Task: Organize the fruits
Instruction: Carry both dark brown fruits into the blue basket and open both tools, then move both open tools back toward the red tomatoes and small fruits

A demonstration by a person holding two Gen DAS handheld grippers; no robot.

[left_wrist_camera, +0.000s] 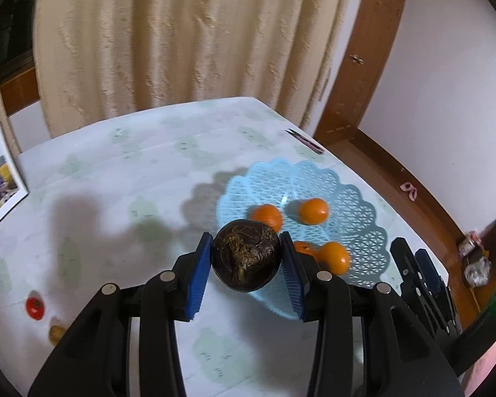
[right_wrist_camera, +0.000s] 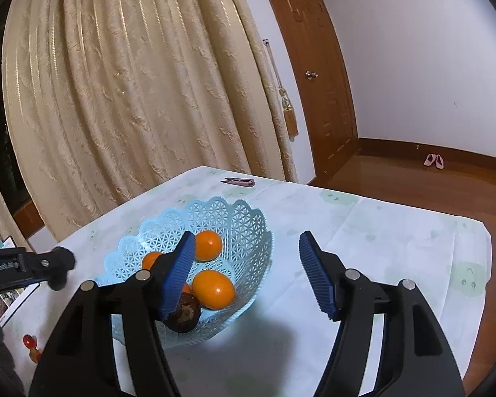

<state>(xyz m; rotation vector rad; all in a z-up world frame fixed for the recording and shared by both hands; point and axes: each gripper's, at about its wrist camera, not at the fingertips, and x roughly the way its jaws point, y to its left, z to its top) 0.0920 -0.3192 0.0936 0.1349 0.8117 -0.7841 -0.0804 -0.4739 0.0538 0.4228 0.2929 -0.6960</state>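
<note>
left hand-held gripper [left_wrist_camera: 246, 258]: clamping a dark brown round fruit [left_wrist_camera: 245, 255] between its blue ribbed pads [left_wrist_camera: 200, 274], both pads touching the fruit's sides; holding it over the near rim of the basket.
dark fruit: rough skin with dry fibrous bits on the face turned to the camera; exact kind hard to tell, maybe passion fruit; in the right wrist view it is showing low at the basket's near wall [right_wrist_camera: 184, 315], partly hidden behind a pad.
right hand-held gripper [right_wrist_camera: 248, 273]: jaws standing wide apart, gripping nothing; left pad hanging over the basket, right pad over bare tablecloth.
basket [left_wrist_camera: 363, 218]: light blue plastic lattice, scalloped rim, sitting on the table, casting a shadow to its left.
oranges: four small ones lying inside the basket; two toward the far side [left_wrist_camera: 313, 211] [left_wrist_camera: 267, 215], two near the pads [left_wrist_camera: 334, 256] [left_wrist_camera: 302, 248], the last one mostly hidden.
table [left_wrist_camera: 148, 172]: covered with a white cloth with pale green prints.
loose items: a small red tomato-like fruit [left_wrist_camera: 35, 307] and a tan nut-like thing [left_wrist_camera: 56, 332] lying on the table at lower left, well apart from the basket.
photo print [left_wrist_camera: 0, 178]: lying at the table's left edge; too blurred to read.
pink clip [right_wrist_camera: 238, 182]: lying at the far table edge.
writing/brands: none readable.
background: beige curtain [right_wrist_camera: 132, 82], wooden door [right_wrist_camera: 314, 72], pink slippers [right_wrist_camera: 434, 160] on the floor.
</note>
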